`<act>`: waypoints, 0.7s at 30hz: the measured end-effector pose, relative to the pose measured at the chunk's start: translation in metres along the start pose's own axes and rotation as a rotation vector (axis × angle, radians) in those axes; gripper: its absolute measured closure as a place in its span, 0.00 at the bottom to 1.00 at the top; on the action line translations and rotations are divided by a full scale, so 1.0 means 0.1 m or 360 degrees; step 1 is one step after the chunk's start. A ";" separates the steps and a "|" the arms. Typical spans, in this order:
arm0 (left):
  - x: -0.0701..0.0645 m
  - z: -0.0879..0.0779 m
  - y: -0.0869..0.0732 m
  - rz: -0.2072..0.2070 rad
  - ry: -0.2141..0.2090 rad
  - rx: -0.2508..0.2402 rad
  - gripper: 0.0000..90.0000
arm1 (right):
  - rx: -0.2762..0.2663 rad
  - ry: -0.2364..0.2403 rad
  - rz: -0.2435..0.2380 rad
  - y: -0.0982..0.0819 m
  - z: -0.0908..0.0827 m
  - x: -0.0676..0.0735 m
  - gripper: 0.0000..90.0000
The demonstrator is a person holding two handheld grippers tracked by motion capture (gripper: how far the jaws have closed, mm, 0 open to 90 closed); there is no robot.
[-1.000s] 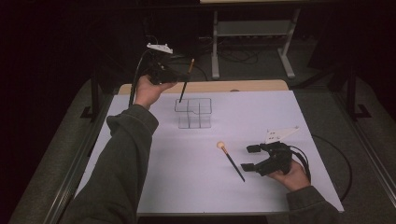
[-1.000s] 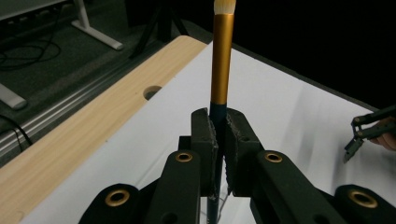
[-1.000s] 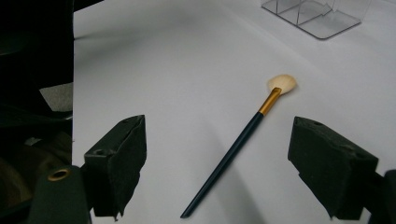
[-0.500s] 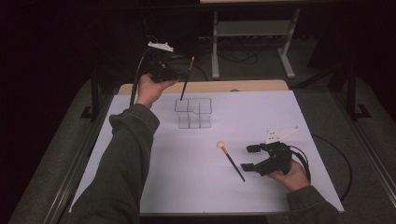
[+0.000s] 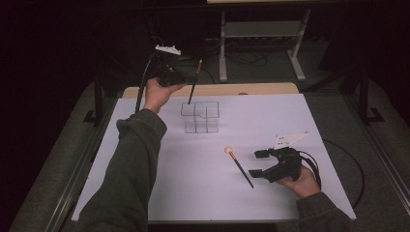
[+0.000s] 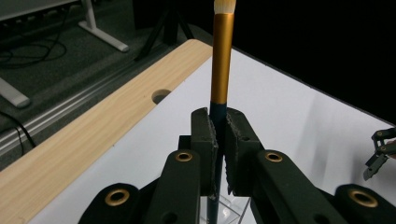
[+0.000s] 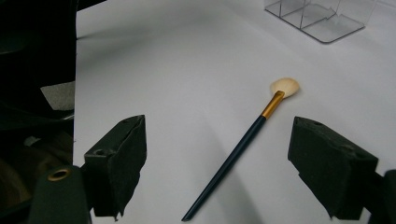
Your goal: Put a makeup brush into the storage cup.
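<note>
My left gripper (image 5: 192, 77) is raised over the far side of the table, shut on a dark-handled makeup brush (image 5: 194, 87). The brush hangs nearly upright, its lower end over the clear compartmented organizer (image 5: 200, 117). In the left gripper view the pads clamp the handle just below the gold ferrule (image 6: 221, 56), bristles up, and the organizer (image 6: 233, 212) shows beneath. A second brush (image 5: 238, 166) with a pale round head lies flat on the white sheet. My right gripper (image 5: 255, 163) rests beside it, open; in its own view that brush (image 7: 243, 144) lies ahead between the spread jaws, untouched.
A white sheet (image 5: 145, 193) covers the table, with a wooden strip (image 5: 232, 89) and a round hole (image 6: 160, 95) along the far edge. Beyond it are a dark floor, cables and a metal stand (image 5: 261, 29). The right gripper's cable (image 5: 355, 169) loops off the right edge.
</note>
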State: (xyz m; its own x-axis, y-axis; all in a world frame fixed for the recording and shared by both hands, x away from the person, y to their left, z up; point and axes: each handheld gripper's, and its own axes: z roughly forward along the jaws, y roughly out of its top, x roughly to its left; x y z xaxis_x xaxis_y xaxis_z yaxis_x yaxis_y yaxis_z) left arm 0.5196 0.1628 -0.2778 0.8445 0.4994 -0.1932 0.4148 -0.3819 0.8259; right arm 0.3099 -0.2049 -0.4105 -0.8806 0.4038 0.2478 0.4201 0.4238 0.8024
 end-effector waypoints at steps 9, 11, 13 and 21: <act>0.04 0.07 -0.09 -0.0029 0.0008 0.0022 0.92 | -0.0015 -0.0001 -0.0006 0.00 -0.02 0.00 0.21; 0.06 0.08 -0.13 -0.0040 0.0009 0.0028 0.92 | -0.0015 -0.0001 -0.0005 0.00 -0.02 0.00 0.21; 0.07 0.08 -0.16 -0.0037 0.0010 0.0050 0.92 | -0.0015 0.0000 -0.0004 0.00 -0.02 0.00 0.21; 0.12 0.09 -0.33 -0.0104 0.0020 0.0028 0.92 | -0.0016 0.0002 -0.0007 0.00 -0.02 0.00 0.21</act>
State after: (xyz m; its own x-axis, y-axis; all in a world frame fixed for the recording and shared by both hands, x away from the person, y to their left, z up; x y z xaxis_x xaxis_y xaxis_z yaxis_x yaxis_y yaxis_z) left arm 0.5198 0.1742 -0.3120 0.8111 0.5335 -0.2400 0.4751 -0.3614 0.8023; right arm 0.3095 -0.2063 -0.4095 -0.8826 0.4013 0.2450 0.4142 0.4171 0.8090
